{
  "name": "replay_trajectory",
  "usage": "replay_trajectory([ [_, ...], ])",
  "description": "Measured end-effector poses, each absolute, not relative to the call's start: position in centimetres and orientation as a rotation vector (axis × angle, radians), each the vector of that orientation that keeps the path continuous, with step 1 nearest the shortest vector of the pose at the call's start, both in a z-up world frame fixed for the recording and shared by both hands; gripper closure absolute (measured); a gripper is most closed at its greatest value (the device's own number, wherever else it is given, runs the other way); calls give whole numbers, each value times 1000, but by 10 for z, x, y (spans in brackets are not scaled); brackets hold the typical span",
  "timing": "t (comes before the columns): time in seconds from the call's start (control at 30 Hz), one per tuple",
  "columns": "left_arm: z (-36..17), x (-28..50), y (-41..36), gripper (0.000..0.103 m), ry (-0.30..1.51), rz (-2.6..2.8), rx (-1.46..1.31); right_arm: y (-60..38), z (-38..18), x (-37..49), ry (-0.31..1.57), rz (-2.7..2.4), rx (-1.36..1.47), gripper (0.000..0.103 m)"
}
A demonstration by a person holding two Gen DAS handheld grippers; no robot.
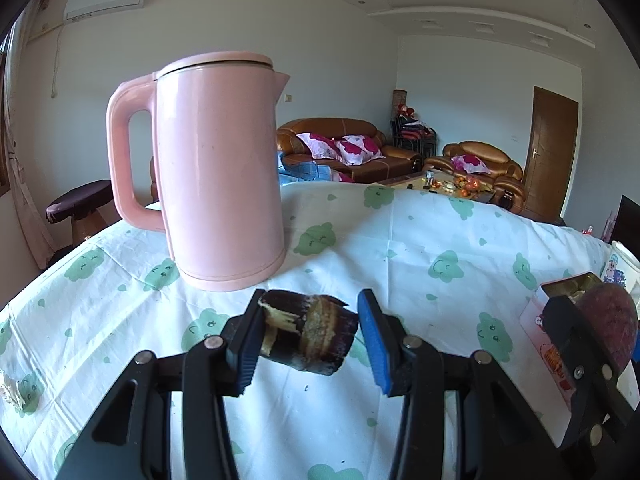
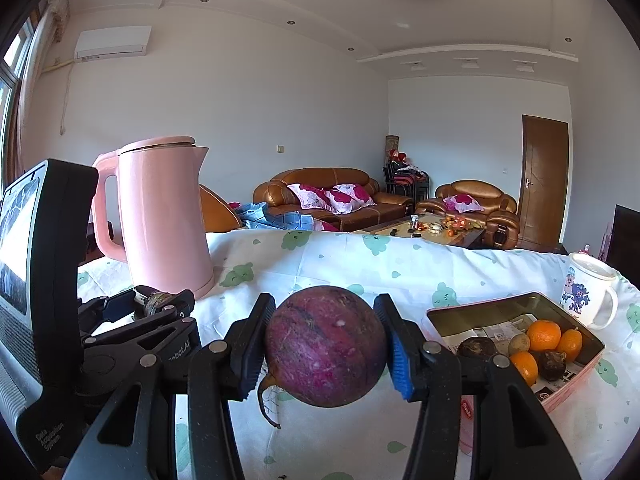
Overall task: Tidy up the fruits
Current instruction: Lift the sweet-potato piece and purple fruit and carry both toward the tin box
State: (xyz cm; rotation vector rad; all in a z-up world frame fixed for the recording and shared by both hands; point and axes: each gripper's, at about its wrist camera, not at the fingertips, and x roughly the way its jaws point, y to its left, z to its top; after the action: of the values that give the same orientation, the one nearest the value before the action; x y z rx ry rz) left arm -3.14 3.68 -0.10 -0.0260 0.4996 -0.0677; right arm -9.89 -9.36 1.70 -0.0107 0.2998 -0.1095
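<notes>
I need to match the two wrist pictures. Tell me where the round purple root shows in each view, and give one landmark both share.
Left wrist view: the round purple root sits at the far right edge, clamped in the right claw.
Right wrist view: it fills the lower centre, pressed between the right claw's blue pads.
Shared landmark: the pink kettle standing on the cloud-print cloth.

— Ahead of the left gripper (image 1: 310,334)?
— Blocked close in front by the pink kettle (image 1: 218,168), upright on the table (image 1: 400,240). Open cloth to the right of it.
— And on the right side?
— Blocked by the pink tin (image 2: 516,312), already crowded with oranges (image 2: 544,334) and dark fruit. White mug (image 2: 590,290) just behind its far corner. Bare cloth between kettle and tin, straight ahead of the right gripper (image 2: 326,346).
</notes>
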Motion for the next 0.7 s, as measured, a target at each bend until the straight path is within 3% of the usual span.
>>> replay_trajectory([
  [0.7, 3, -55, 5, 56, 468, -110, -5, -125, 18, -124, 281, -134, 2, 50],
])
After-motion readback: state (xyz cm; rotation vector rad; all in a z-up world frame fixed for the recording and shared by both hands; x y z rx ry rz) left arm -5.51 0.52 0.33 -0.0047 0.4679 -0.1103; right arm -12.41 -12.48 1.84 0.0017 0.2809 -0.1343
